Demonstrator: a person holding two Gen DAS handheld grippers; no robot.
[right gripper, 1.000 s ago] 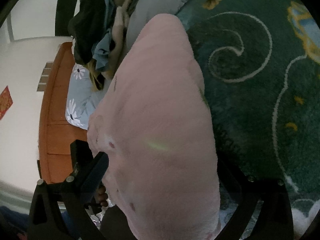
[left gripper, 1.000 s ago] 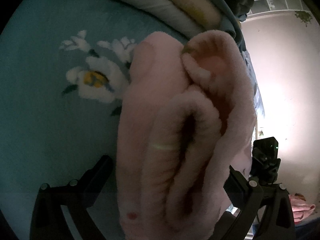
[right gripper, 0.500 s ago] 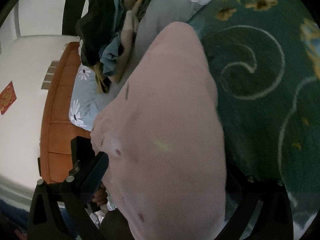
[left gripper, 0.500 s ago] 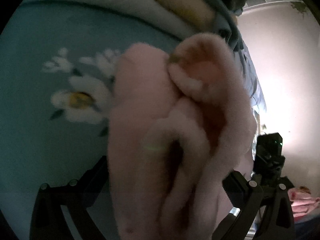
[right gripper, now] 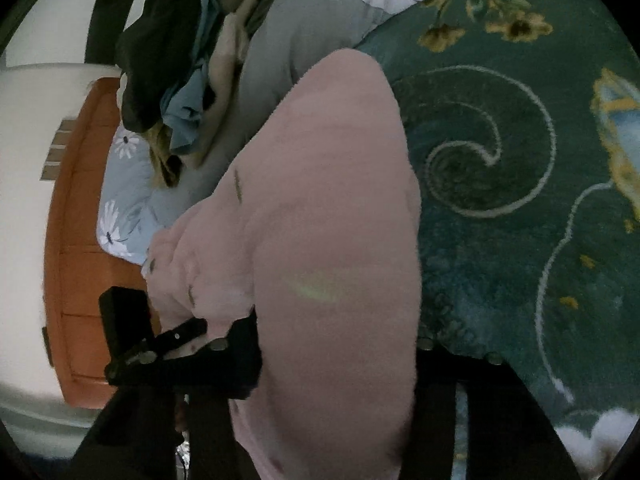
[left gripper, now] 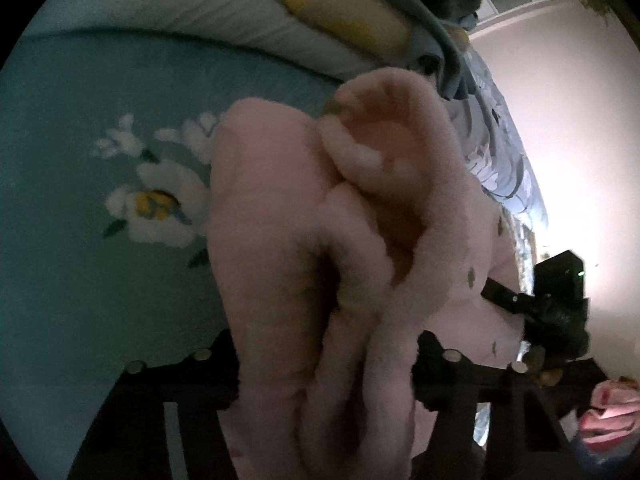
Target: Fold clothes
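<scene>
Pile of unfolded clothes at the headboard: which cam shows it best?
Right wrist view: the pile of unfolded clothes shows as separate dark, blue and beige garments. Left wrist view catches only a blurred strip of it along the top edge.

One pink fleece garment (left gripper: 304,280), two grippers (left gripper: 328,364) (right gripper: 336,352), one heap of unfolded clothes (right gripper: 192,60), one teal floral blanket (left gripper: 100,280)

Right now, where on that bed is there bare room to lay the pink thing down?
Bare room: the teal blanket left of the pink garment, around the white flower, and the dark green swirl blanket on its right in the right view. Crowded: the clothes pile at the far end. Both claws grip the garment.
</scene>
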